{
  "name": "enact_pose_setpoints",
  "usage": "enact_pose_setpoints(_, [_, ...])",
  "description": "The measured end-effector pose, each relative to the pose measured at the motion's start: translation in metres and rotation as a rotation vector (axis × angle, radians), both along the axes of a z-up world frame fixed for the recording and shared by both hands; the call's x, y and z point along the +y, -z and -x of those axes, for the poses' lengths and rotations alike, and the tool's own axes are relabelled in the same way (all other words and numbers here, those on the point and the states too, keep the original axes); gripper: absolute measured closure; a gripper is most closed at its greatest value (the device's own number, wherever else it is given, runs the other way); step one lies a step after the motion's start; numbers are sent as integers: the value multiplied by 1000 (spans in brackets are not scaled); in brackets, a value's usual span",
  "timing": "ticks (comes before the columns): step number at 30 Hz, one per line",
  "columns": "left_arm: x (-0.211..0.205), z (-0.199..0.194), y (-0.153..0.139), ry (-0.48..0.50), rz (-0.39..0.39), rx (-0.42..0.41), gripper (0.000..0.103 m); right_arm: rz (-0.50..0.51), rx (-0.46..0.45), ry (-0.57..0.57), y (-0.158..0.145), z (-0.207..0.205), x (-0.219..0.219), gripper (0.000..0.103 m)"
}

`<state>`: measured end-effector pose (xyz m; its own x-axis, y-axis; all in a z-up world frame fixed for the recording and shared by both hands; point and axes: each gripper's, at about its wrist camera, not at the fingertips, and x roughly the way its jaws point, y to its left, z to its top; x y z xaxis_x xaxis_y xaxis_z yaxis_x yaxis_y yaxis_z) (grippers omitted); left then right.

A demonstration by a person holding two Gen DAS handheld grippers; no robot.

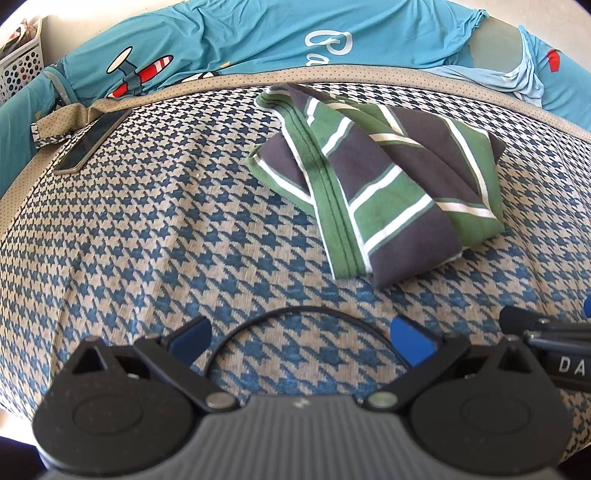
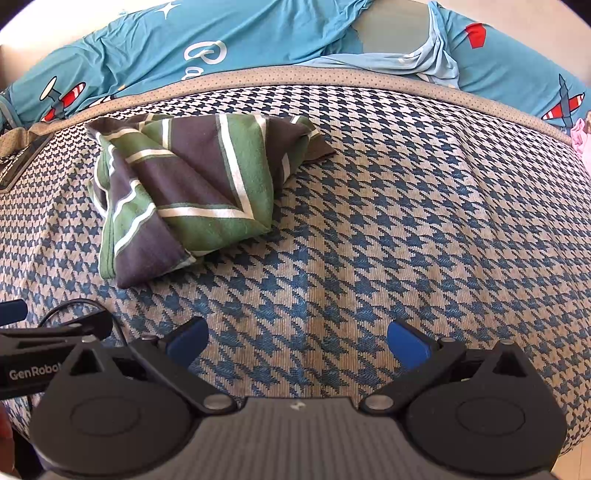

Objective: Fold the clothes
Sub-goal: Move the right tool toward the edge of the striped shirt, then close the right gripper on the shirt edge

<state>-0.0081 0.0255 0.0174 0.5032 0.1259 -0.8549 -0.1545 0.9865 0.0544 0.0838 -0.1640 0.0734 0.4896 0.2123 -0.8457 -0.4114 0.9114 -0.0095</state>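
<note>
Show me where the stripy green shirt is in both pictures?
Left wrist view: the striped shirt lies folded right of centre, ahead of the open left gripper.
Right wrist view: it sits upper left, beyond the open right gripper.
Shared landmark: the blue airplane sheet behind the houndstooth cover.

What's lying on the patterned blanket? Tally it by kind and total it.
Folded striped shirt: 1
Phone: 1
Total: 2
Both lie on the blanket; the left gripper and right gripper hold nothing.
</note>
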Motion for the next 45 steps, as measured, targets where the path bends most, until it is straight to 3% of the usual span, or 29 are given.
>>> enact_pose_setpoints(12, [0, -1, 0, -4, 0, -15, 0, -4, 3, 8, 2, -2, -1, 0])
enact_pose_setpoints(24, [-5, -8, -10, 30, -8, -123, 0, -69, -26, 35, -6, -6, -9, 0])
enact_pose_setpoints(29, [-6, -16, -8, 38, -23, -90, 0, -98, -45, 41, -12, -8, -11, 9])
enact_pose_setpoints(33, [-3, -18, -17, 48, -22, -132, 1, -129, -76, 23, -20, -15, -10, 13])
enact_pose_setpoints(37, [0, -25, -29, 87, -28, -168, 9, -154, -85, 1, -26, -27, -6, 16])
enact_pose_setpoints(42, [11, -40, -34, 112, 16, -165, 32, -161, -113, -58, -32, -39, 4, 39])
enact_pose_setpoints(44, [14, -46, -32, 124, 23, -155, 46, -176, -100, -69, -31, -43, 7, 56])
enact_pose_setpoints(45, [15, -49, -31, 130, 26, -150, 50, -189, -89, -74, -30, -45, 8, 59])
